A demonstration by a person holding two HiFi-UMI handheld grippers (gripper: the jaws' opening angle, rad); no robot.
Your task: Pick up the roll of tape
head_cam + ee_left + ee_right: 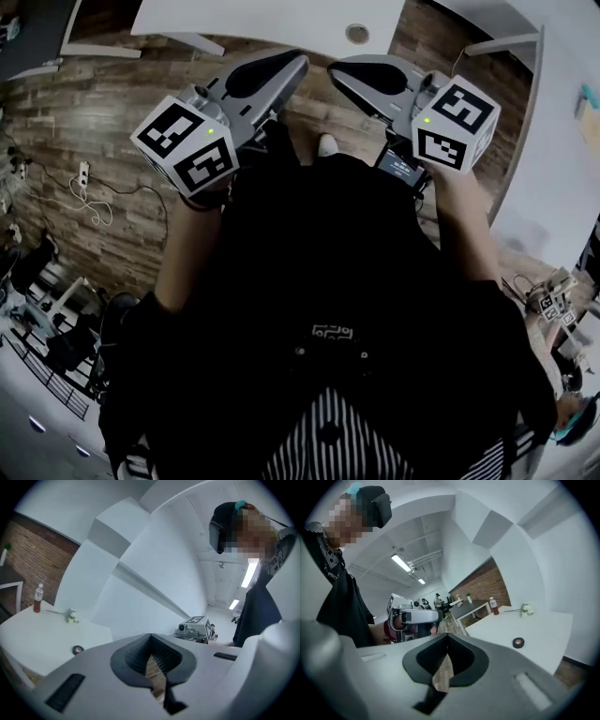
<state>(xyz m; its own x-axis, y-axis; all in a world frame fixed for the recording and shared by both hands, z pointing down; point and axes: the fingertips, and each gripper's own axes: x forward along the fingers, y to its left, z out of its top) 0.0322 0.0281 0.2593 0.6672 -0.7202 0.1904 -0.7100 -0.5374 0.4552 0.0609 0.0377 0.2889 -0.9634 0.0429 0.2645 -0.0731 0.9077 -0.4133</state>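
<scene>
On the left gripper (pixel 151 643) and the right gripper (pixel 447 642), cubes (pixel 183 145) faced with black-and-white square markers: codes, not letters. On the chest of the person's dark top (pixel 328 253), a small white logo (pixel 333 331), too small to make out. Likewise unreadable: the print on the white label of the bottle (pixel 492 606) of red drink, and the small lit screen (pixel 401 169) under the right gripper's cube.

Black roll of tape (pixel 518 642) lying flat on the white table (pixel 543 620), hole facing up. Axis upright, so pointing toward neither tool; centre reddish in the left gripper view. Alone on its patch of tabletop, nearer the table's front edge than the bottle and the white flower sprig (pixel 526 609), both well behind it toward the far side, with the brick wall (pixel 487 585) beyond. Well ahead of both grippers, touched by neither.

Left jaws pressed together at the tips and pinching nothing, with only plank floor (pixel 94 112) showing through the slot behind the pads. Right jaws likewise pressed together, nothing between them. In the head view, held side by side in front of the person's body, tips angled toward each other over the floor, short of the table edge. From each gripper view, the other gripper in sight close alongside.
</scene>
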